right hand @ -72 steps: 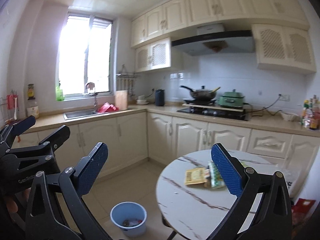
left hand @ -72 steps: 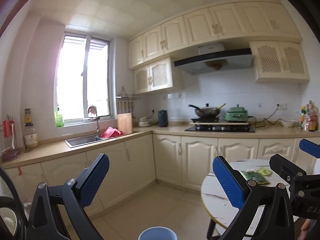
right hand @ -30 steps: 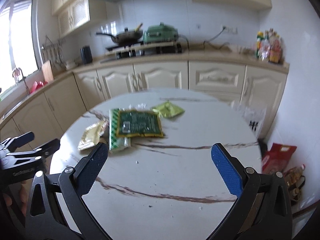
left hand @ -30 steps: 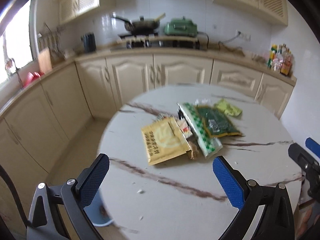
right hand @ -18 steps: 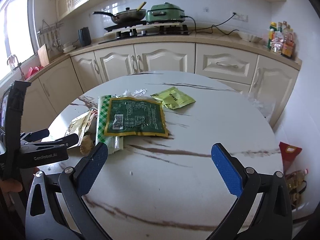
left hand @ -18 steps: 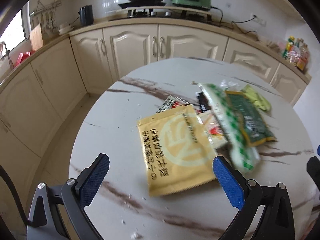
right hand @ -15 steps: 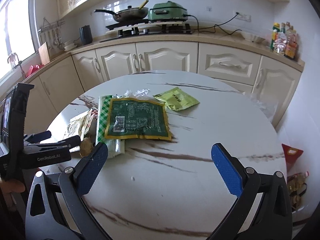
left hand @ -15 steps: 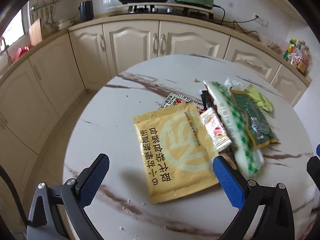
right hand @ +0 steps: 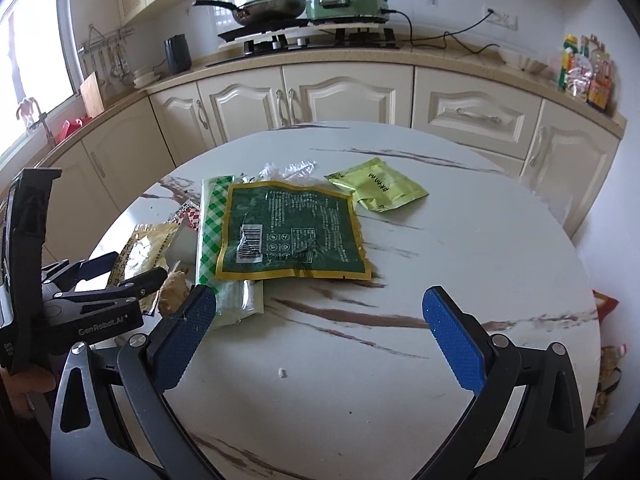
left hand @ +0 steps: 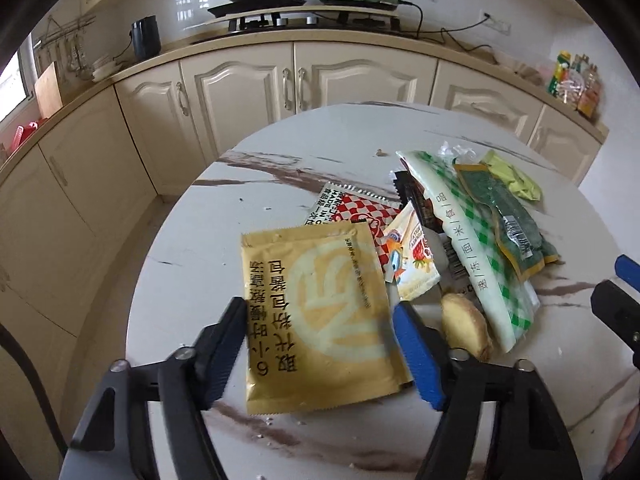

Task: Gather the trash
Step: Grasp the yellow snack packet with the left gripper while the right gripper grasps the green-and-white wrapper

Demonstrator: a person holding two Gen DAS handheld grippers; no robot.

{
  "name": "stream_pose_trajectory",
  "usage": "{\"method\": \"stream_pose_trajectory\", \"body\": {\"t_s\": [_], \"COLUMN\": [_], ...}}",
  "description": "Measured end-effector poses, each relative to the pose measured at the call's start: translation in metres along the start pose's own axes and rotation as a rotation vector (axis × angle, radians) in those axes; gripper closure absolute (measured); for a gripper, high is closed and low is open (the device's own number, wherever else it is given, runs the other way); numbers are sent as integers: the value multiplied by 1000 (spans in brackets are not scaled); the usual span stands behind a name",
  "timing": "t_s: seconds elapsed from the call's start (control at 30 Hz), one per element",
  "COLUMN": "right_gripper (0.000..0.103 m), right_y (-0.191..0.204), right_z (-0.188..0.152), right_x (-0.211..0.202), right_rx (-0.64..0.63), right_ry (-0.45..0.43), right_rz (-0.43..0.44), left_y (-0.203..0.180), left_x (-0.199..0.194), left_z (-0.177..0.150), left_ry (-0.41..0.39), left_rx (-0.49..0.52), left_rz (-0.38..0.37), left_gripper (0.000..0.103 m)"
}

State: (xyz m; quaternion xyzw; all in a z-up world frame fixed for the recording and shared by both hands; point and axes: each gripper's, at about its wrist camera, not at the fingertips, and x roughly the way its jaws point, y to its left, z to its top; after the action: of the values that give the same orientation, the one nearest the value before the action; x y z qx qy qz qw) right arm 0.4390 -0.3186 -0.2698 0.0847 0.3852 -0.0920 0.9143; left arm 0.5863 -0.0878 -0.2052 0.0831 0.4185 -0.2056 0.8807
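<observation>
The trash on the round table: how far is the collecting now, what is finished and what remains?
Nothing looks collected yet. The left gripper has its open fingers on either side of the yellow packet, not closed on it. The right gripper is open over bare table. Left to pick up: the dark green packet, the checked green bag, the lime packet, the red checked wrapper and the ginger piece.

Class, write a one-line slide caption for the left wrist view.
Left gripper straddles a yellow packet beside piled wrappers on a marble table.
</observation>
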Motion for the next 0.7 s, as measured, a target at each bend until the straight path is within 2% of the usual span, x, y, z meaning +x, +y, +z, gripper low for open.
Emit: {"method": "stream_pose_trajectory", "body": {"t_s": [0.2, 0.27, 0.47, 0.53, 0.63, 0.7], "right_gripper": [0, 0, 0, 1, 11, 13], "right_y": [12, 20, 41, 44, 48, 51], "right_z": [-3, -5, -10, -11, -8, -7], "right_x": [2, 4, 25, 32, 45, 50], "right_rx": [-5, -19, -37, -35, -32, -34], "right_ry": [21, 33, 96, 109, 137, 144], "right_rz": [16, 27, 39, 38, 51, 68], "left_y": [6, 9, 24, 28, 35, 40], "left_x": [-13, -19, -41, -49, -63, -71], "left_z": [-18, -24, -44, -51, -58, -61], "left_ry": [-30, -39, -42, -46, -57, -63], "left_rx": [22, 13, -30, -40, -46, -53], "left_rz": [-25, -35, -112, -118, -132, -152], "left_gripper": [49, 52, 54, 55, 55, 55]}}
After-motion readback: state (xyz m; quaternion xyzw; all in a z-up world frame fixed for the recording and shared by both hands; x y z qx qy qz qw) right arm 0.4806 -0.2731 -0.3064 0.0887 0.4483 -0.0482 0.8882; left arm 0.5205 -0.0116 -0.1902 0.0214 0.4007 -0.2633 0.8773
